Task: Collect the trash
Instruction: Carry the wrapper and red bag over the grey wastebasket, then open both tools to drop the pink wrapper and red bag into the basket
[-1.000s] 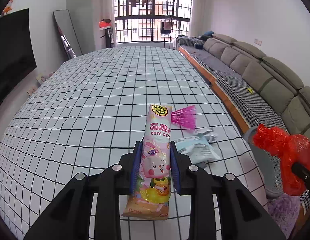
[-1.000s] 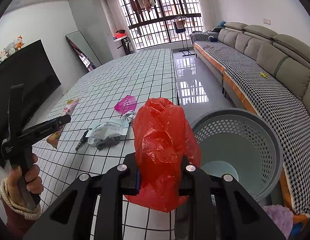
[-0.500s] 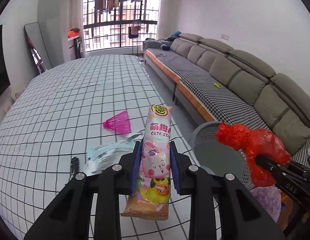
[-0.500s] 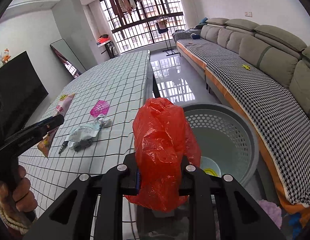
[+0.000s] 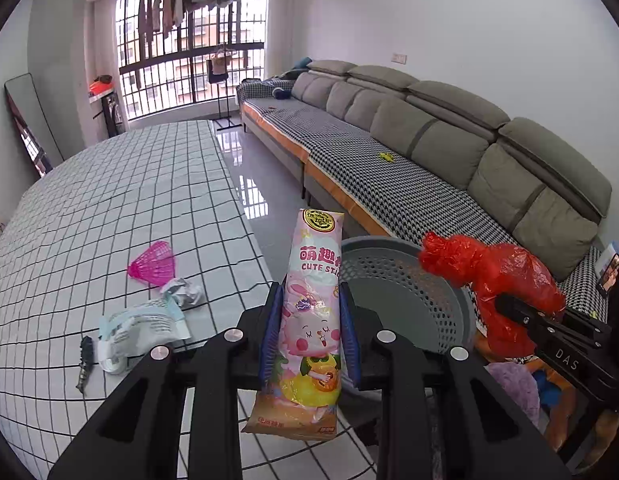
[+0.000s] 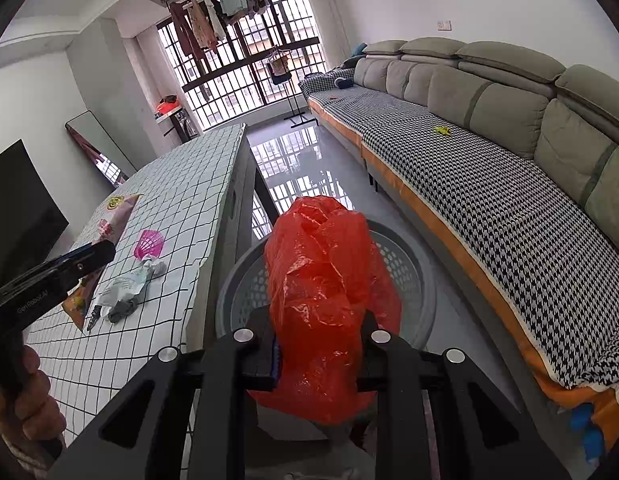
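Trash is split between the two grippers and the table. The left gripper (image 5: 309,336) pinches a pink snack pack (image 5: 309,312) upright between its blue pads, low in the centre of the left wrist view, with the pack's top end overlapping the rim of the grey basket (image 5: 409,304) behind it. The right gripper (image 6: 319,354) is clamped on a crumpled red bag (image 6: 325,284), which fills the middle of the right wrist view and sits in front of the basket's perforated wall (image 6: 245,288) (whether it hangs directly above the opening cannot be told).

On the checked table (image 5: 109,200), at the lower left of the left wrist view, lie a pink shuttlecock (image 5: 153,268), a crumpled foil scrap (image 5: 185,292) just beside it, a pale wrapper (image 5: 141,328) touching the scrap, and a small dark object (image 5: 84,364) near the wrapper's left end. They are grouped near the table edge closest to the basket.

The basket stands on the glossy floor between the table and a long grey sofa (image 6: 509,128), which runs along the right side of both views.
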`<state>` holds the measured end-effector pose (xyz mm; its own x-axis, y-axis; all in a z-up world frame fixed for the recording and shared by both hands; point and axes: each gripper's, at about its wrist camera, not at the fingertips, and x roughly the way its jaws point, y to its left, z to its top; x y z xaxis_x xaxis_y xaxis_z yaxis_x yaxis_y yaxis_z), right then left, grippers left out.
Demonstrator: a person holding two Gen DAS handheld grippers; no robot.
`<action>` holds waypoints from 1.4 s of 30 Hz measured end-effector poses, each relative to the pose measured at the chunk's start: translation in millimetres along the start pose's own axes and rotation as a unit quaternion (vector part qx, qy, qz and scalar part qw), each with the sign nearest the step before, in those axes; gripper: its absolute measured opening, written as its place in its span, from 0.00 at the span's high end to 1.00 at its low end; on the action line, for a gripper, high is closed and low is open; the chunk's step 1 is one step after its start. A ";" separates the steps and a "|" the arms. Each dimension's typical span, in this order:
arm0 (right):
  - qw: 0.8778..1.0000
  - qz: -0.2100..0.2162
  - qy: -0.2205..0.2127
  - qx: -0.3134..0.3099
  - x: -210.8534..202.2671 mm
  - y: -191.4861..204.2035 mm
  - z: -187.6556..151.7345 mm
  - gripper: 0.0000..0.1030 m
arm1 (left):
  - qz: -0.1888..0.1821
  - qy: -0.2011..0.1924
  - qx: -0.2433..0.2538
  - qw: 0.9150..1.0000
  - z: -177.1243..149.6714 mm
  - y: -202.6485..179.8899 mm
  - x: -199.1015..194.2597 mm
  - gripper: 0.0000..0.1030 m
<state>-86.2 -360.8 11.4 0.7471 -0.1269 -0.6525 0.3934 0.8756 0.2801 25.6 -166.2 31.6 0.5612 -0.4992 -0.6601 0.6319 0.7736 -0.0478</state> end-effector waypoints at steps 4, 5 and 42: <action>1.000 -0.006 0.004 0.007 4.1 -16.5 -5.1 0.79 | -0.012 0.017 0.010 1.000 -2.9 -24.8 16.4 0.73; 1.000 -0.004 0.007 0.009 6.7 -20.3 -6.0 0.79 | -0.017 0.023 0.012 1.000 -4.3 -29.7 21.5 0.73; 0.996 0.015 0.087 0.010 117.2 -39.6 -11.0 0.79 | -0.016 0.131 0.019 0.991 -26.7 -61.3 138.2 0.68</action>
<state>-20.0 -405.2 -83.8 0.6547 -0.0165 -0.7557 0.3842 0.8683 0.3139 50.1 -272.2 -76.7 0.3859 -0.4001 -0.8313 0.6697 0.7412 -0.0458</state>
